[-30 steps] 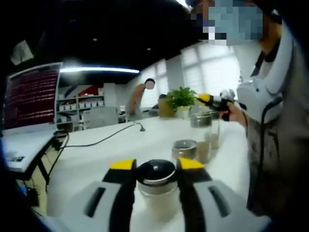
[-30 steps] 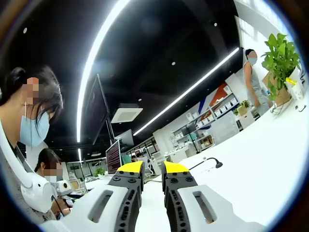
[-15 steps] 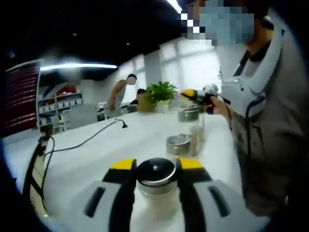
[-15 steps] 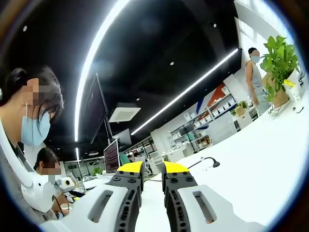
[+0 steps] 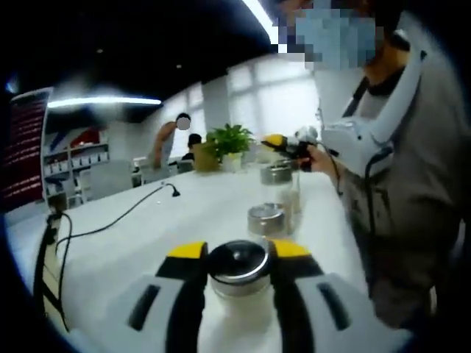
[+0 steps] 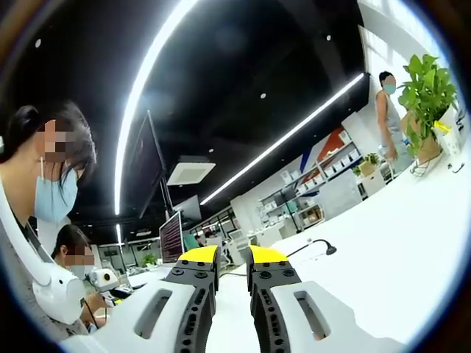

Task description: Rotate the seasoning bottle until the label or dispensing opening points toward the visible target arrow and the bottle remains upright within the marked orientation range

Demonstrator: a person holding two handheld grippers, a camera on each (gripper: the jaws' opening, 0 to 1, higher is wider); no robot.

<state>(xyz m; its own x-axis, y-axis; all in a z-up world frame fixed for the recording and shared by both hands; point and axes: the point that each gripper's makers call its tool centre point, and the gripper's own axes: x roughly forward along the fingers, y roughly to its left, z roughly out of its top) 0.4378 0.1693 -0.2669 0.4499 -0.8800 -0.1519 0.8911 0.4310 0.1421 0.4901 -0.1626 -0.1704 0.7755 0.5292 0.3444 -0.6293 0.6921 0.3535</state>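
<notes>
My left gripper (image 5: 237, 251) has matt grey plastic jaws with yellow tips around a clear glass bottle (image 5: 237, 283) with a shiny metal lid. The table (image 5: 184, 220) looks smooth, white and faintly glossy.

My left gripper (image 5: 237, 254) has the seasoning bottle (image 5: 237, 276) clamped between its jaws: clear glass, pale contents, shiny domed metal cap. It's upright on the white table (image 5: 184, 220), just under the yellow jaw tips. Can't make out a label or opening from here.
</notes>
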